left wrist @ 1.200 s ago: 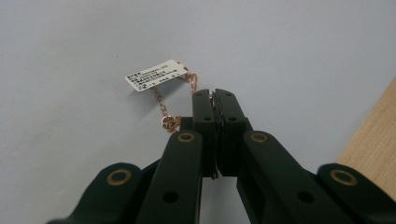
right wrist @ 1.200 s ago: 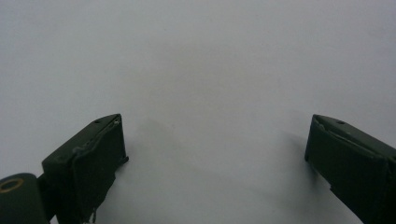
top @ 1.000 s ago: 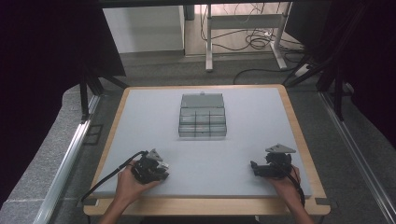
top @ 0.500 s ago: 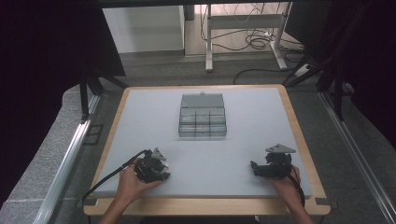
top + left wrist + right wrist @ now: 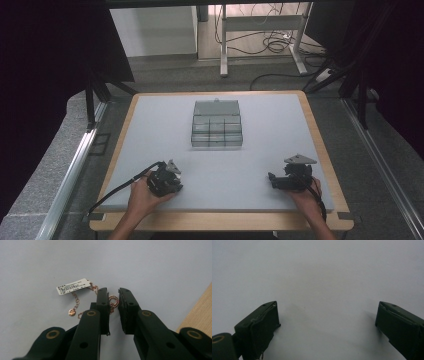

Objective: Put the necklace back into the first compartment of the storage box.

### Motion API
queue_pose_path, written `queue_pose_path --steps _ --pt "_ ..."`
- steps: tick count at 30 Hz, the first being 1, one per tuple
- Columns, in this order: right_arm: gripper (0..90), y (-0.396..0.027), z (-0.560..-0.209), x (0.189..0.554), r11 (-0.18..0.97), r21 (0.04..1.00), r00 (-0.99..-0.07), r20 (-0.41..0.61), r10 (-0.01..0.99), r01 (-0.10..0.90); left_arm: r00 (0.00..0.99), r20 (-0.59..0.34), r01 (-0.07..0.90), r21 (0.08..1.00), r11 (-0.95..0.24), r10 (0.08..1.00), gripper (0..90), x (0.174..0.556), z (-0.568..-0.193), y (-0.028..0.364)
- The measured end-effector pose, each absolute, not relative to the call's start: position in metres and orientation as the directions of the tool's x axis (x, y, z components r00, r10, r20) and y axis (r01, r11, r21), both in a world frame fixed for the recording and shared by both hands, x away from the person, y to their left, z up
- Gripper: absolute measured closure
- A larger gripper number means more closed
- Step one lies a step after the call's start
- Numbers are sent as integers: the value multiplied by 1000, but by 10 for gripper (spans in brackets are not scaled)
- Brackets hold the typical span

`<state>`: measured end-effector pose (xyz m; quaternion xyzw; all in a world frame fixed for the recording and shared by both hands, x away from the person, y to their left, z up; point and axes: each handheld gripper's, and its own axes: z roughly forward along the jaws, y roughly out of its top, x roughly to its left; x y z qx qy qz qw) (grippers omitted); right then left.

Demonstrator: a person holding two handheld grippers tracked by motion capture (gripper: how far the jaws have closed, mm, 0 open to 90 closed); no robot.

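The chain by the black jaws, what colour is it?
Rose gold, a coppery pink. The chain shows best in the left gripper view, with a white tag on it.

Light grey mat (image 5: 160,135) laid over a wood-rimmed table (image 5: 321,145). Beyond the far edge, tangled black cables (image 5: 267,44) on the floor between white desk legs (image 5: 224,45), next to a white panel (image 5: 152,30). At left, an aluminium rail (image 5: 70,175) over speckled grey carpet (image 5: 30,200); black curtain (image 5: 45,75) above.

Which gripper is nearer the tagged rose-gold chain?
Left. The left gripper has its jaws around the chain; the right gripper sits far across the table.
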<state>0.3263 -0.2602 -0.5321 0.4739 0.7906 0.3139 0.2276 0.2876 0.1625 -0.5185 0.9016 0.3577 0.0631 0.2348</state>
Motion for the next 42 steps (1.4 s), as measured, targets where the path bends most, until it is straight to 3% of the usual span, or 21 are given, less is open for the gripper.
queue_pose_path --steps 9,24,42 --pt "46 -260 -532 326 354 712 -447 -63 892 606 738 -59 609 488 -626 672 892 287 -520 163" --pt "46 -260 -532 326 356 712 -450 -62 891 606 739 -78 607 508 -611 669 896 287 -519 166" --pt "46 -260 -532 326 357 712 -451 -64 890 604 729 -166 593 637 -492 664 896 284 -485 192"
